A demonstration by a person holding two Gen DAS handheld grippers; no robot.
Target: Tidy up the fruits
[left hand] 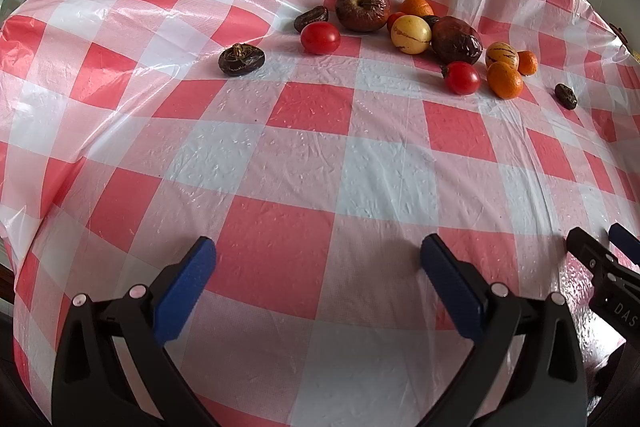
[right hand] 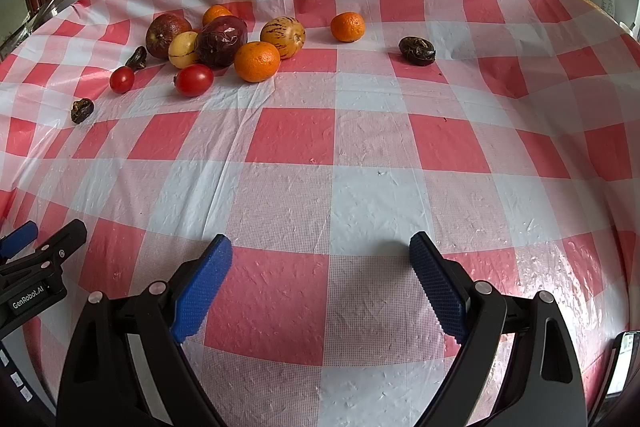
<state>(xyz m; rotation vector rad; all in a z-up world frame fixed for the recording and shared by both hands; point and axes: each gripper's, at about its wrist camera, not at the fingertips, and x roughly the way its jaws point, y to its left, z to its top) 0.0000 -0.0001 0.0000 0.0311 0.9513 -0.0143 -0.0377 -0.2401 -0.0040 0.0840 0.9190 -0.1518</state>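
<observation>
the left gripper (left hand: 318, 283) hung low over the checked tablecloth (left hand: 304, 163) with its blue pads spread wide and nothing between them; the right gripper (right hand: 320, 283) was spread the same way, also empty. the fruits lay loose at the far side of the table, well away from both: a wrinkled apple (left hand: 362, 6), a pale yellow fruit (left hand: 411, 35), a dark shrivelled one (left hand: 456, 40), two tomatoes (left hand: 320, 38) and several oranges (right hand: 257, 61) (one orange (right hand: 347, 26) sat apart). a dark dried fruit (left hand: 241, 59) lay alone to the left.
</observation>
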